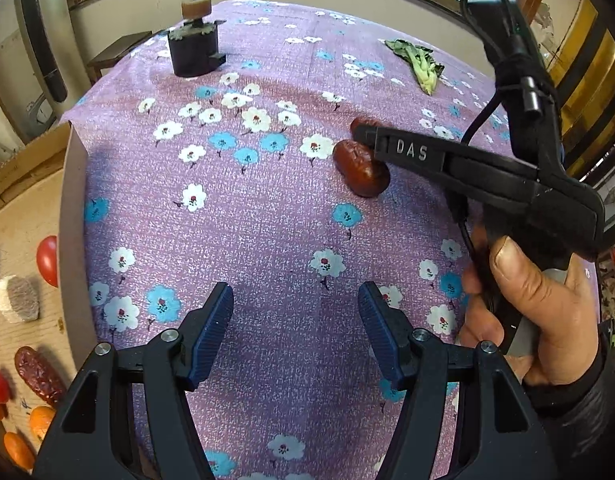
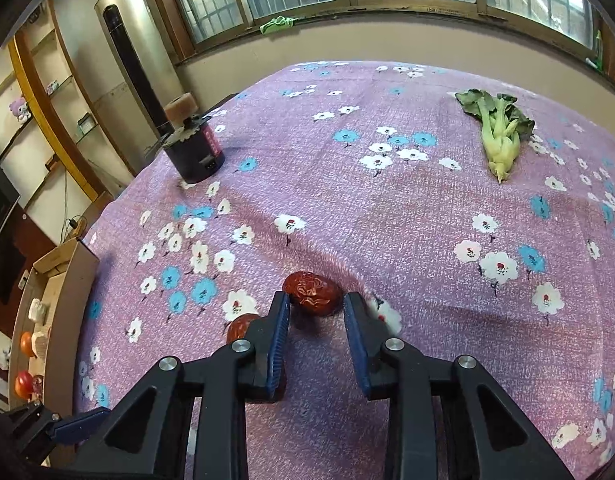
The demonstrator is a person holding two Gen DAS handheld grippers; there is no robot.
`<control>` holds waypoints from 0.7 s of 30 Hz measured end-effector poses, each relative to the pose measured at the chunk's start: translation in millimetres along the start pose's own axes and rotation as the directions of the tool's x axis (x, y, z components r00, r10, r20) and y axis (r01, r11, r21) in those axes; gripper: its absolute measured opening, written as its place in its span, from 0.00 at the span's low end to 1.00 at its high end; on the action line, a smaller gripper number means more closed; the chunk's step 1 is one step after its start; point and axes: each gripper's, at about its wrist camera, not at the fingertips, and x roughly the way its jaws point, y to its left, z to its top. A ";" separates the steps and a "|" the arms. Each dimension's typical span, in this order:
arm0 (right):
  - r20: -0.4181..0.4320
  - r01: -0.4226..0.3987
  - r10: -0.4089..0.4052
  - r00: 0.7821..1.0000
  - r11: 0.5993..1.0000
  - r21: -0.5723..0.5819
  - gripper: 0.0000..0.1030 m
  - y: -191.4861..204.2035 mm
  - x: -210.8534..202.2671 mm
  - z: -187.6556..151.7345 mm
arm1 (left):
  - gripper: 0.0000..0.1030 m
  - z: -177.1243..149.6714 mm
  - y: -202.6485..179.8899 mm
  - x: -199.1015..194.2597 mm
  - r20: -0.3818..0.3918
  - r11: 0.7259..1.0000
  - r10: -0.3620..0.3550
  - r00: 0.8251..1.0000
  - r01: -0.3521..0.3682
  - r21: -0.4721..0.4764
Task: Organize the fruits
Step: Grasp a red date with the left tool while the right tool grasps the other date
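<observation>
Red date [image 2: 313, 293] between right gripper [image 2: 316, 312] jaws, angled down.

Your only legible text: raised letters "DAS" on side of black finger of right gripper [image 1: 365, 136], seen from left wrist view, right of centre, just above near red date [image 1: 361, 168]. Small label on window frame [image 2: 447, 9], far wall in right wrist view: too small for you to read. Pink panel on dark cylinder [image 2: 195, 152], far left on cloth: markings illegible.
</observation>
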 end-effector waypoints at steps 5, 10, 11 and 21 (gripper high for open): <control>-0.001 0.024 -0.024 1.000 0.999 -0.041 0.22 8.2 4.3 2.5 | 0.62 7.5 -3.9 7.0 -0.009 1.000 -0.008 1.000 0.008 -0.006; 0.040 -0.007 0.006 0.999 1.000 0.028 0.21 -11.3 -31.2 -8.5 | 0.62 23.8 -16.3 20.5 -0.008 0.999 -0.037 0.999 0.037 -0.024; 0.048 -0.006 0.005 0.999 0.999 0.034 0.21 -14.2 -39.4 -10.8 | 0.62 28.9 -20.2 24.0 0.001 0.999 -0.037 0.999 0.037 -0.026; 0.093 -0.030 0.021 0.995 0.995 0.099 0.21 -39.2 -105.0 -46.1 | 0.41 68.7 -53.8 53.7 0.069 0.999 0.036 0.997 -0.037 0.004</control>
